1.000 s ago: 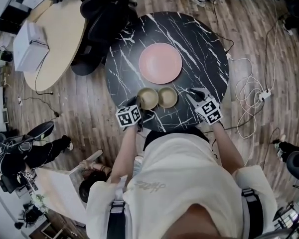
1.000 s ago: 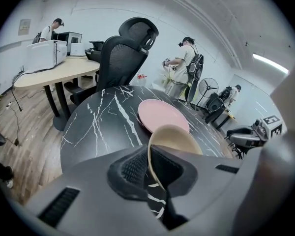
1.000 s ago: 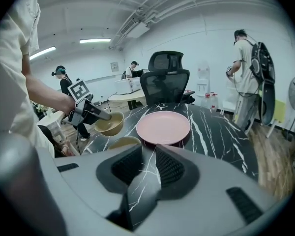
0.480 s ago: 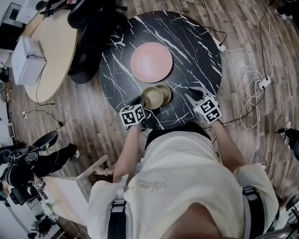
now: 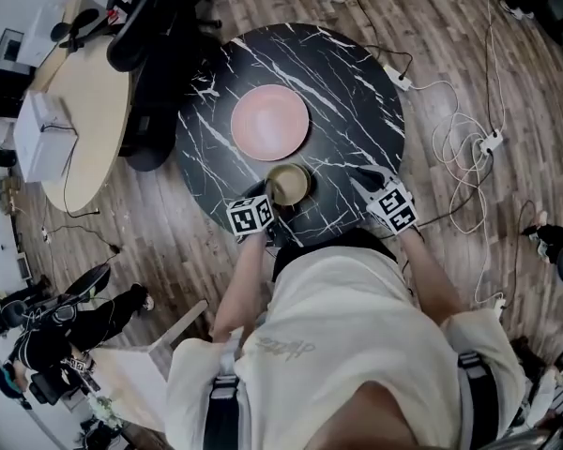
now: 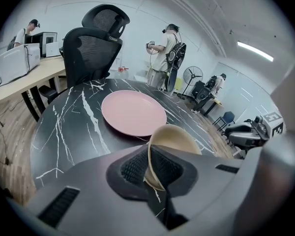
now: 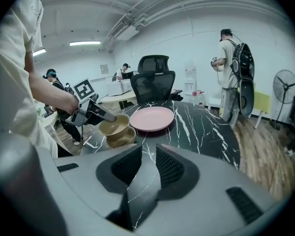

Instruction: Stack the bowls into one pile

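Left claw (image 6: 150, 168) was clamped on the near rim of the upper bowl (image 6: 173, 138), one pad inside and one outside, with the bowl tilted. That view showed no second bowl, only the pink plate (image 6: 132, 112) just past the held bowl on the black marble tabletop (image 6: 64, 127). The right gripper view filled that in. From the side, left claw (image 7: 99, 116) held the upper bowl (image 7: 113, 124) over a lower bowl (image 7: 123, 138) resting on the tabletop (image 7: 201, 127). The upper bowl was tipped and offset toward its own claw, and I could not tell whether the two touched. The pink plate (image 7: 152, 118) lay just beyond the pair, away from the left claw. The head view merged the two into a single round outline (image 5: 287, 184) right at the left claw (image 5: 270, 198) tips, so the upper bowl covered the lower one from above. The plate (image 5: 270, 122) lay ahead of that with a small gap. Right claw (image 7: 148, 166) had its jaws apart at a moderate gap with nothing between, only tabletop seen through them. In the head view the right claw (image 5: 364, 178) sat near the tabletop (image 5: 357, 92) edge, off to the side of the bowls and apart from them.
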Demonstrator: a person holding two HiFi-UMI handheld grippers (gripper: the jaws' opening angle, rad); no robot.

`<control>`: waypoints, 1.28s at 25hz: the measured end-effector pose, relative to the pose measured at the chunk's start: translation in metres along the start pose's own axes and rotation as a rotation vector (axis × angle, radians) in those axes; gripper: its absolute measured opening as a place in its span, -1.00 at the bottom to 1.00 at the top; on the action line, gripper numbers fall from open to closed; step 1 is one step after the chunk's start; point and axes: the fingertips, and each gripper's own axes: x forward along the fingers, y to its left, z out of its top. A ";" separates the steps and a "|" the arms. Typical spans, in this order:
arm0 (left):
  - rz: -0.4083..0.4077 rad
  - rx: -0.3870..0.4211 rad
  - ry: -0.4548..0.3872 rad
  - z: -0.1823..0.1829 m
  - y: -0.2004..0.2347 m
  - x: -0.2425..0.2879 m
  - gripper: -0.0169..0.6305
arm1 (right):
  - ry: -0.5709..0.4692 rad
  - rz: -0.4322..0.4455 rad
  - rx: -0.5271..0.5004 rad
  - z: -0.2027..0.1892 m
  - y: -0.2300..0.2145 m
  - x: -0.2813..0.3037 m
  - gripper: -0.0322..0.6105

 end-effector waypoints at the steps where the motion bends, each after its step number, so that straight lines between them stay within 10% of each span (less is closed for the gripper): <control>1: -0.001 0.002 0.003 0.000 -0.002 0.002 -0.85 | 0.001 -0.003 0.002 -0.002 -0.002 -0.001 -0.61; 32: 0.086 0.028 -0.006 -0.018 0.003 0.020 -0.70 | 0.054 0.084 -0.048 -0.015 -0.010 0.017 -0.60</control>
